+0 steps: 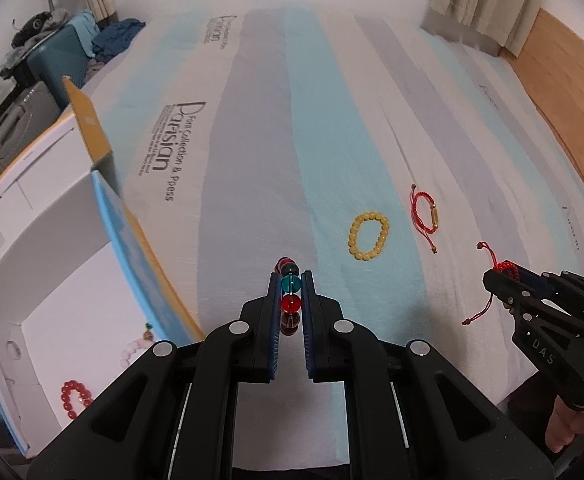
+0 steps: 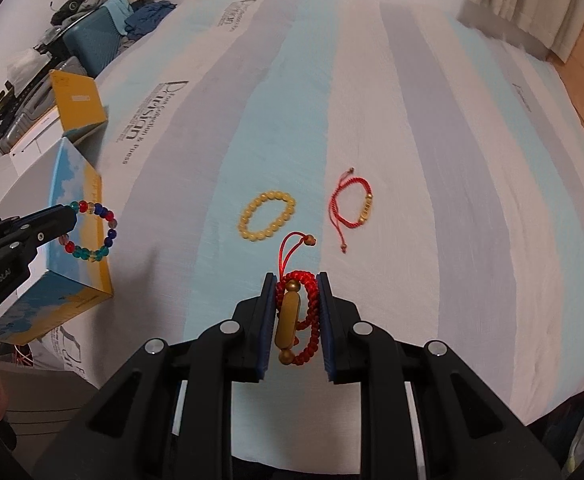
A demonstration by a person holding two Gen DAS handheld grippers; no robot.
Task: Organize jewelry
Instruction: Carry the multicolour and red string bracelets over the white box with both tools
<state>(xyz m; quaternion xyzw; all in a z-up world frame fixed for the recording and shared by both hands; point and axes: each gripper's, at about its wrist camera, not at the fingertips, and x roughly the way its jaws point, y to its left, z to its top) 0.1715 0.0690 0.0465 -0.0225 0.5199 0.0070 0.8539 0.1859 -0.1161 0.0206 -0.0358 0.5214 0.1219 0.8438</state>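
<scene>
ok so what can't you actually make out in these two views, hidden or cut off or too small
- Pink bead bracelet in the open box, left wrist view: mostly hidden behind the left gripper.
- Multicoloured bead bracelet: the left wrist view shows only a few beads between the pads; the right wrist view shows the whole loop.
- Small print under the large lettering on the bedsheet: too small and blurred.
- Clutter at the far left beyond the bed: too small to identify.

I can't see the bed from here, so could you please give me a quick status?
Left gripper shut on bead bracelet. Right gripper shut on red cord bracelet. Two bracelets lie on the bed; nothing blocking the box.
</scene>
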